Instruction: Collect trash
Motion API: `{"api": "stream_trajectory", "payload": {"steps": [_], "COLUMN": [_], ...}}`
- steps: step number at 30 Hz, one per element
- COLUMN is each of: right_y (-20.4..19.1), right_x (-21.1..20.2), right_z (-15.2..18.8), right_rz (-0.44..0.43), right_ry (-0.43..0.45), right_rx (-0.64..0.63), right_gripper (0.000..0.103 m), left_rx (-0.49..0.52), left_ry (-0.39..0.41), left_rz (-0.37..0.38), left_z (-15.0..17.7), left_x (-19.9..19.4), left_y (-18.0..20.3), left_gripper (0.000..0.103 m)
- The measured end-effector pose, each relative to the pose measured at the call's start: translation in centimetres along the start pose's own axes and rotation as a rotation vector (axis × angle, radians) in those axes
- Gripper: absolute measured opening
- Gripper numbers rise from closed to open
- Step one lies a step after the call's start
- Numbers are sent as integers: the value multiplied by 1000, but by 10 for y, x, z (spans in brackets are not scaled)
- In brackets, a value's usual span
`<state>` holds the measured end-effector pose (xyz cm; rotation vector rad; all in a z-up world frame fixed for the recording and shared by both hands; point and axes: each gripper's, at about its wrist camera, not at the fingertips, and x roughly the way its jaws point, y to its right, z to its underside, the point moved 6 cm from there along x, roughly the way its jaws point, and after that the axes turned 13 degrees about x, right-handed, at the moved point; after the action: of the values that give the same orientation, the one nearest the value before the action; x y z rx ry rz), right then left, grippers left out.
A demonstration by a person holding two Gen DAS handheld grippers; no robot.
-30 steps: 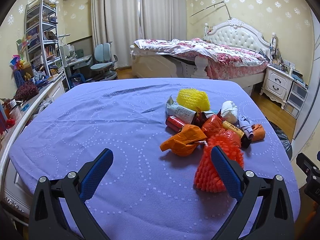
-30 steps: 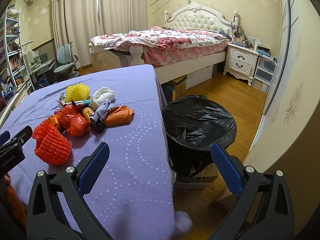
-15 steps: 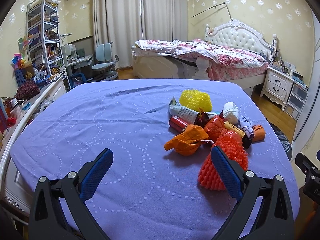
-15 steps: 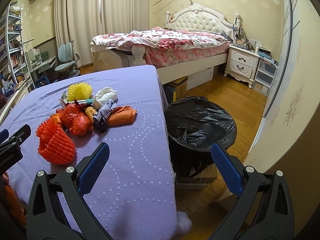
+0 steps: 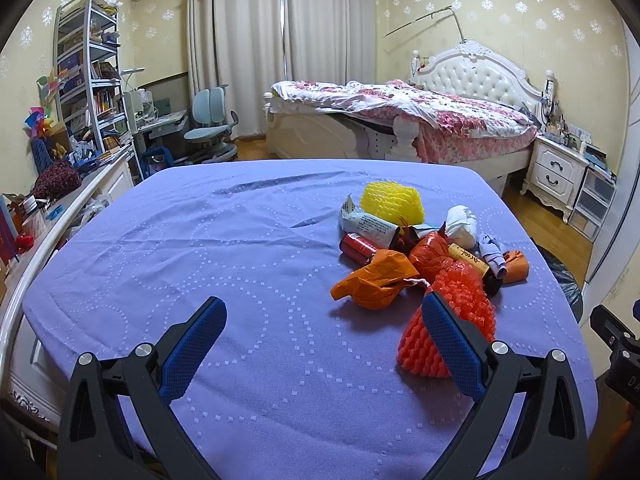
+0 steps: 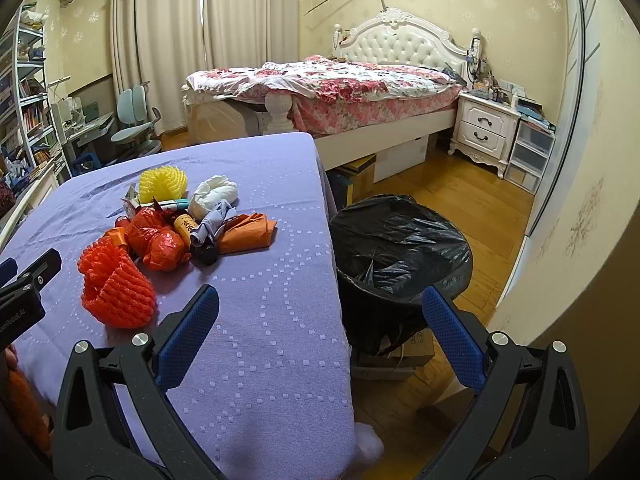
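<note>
A heap of trash lies on the purple-clothed table (image 5: 200, 260): an orange foam net (image 5: 460, 320) (image 6: 116, 288) nearest, a crumpled orange bag (image 5: 376, 280), a red bag (image 6: 160, 240), a yellow foam net (image 5: 392, 200) (image 6: 162, 184), a white wad (image 6: 212, 196), a red can (image 5: 358, 248) and a folded orange bag (image 6: 248, 234). A bin lined with a black bag (image 6: 400, 256) stands on the floor by the table's right edge. My left gripper (image 5: 324, 336) is open above the cloth, short of the heap. My right gripper (image 6: 320, 328) is open over the table edge and bin.
A bed (image 6: 340, 92) stands behind the table and a nightstand (image 6: 484, 128) sits beside it. Shelves (image 5: 88, 72), a desk and a blue chair (image 5: 208, 128) line the left wall. Cardboard boxes (image 6: 400, 352) sit under the bin on the wooden floor.
Both grippers have drifted slightly back and up, so the trash heap sits a little further from the left fingers. Nothing was picked up or moved.
</note>
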<state>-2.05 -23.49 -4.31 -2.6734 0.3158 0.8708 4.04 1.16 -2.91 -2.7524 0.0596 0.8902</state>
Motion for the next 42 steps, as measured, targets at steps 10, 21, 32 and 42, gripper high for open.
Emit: {"api": "stream_trajectory", "payload": {"steps": [10, 21, 32, 42], "right_y": [0, 1, 2, 6], "right_x": [-1, -2, -3, -4], "right_z": [0, -1, -1, -5], "right_rz": [0, 0, 1, 12], "right_ry": [1, 2, 3, -2], "right_rx": [2, 4, 7, 26], "right_gripper": [99, 99, 99, 80], "left_rx": [8, 12, 18, 55], "left_ry": [14, 23, 32, 54], "left_rz": [3, 6, 35, 91], "left_z": [-1, -3, -5, -9], "left_x": [-7, -11, -16, -20], "left_y": [2, 6, 12, 27], "left_gripper": [98, 98, 98, 96]}}
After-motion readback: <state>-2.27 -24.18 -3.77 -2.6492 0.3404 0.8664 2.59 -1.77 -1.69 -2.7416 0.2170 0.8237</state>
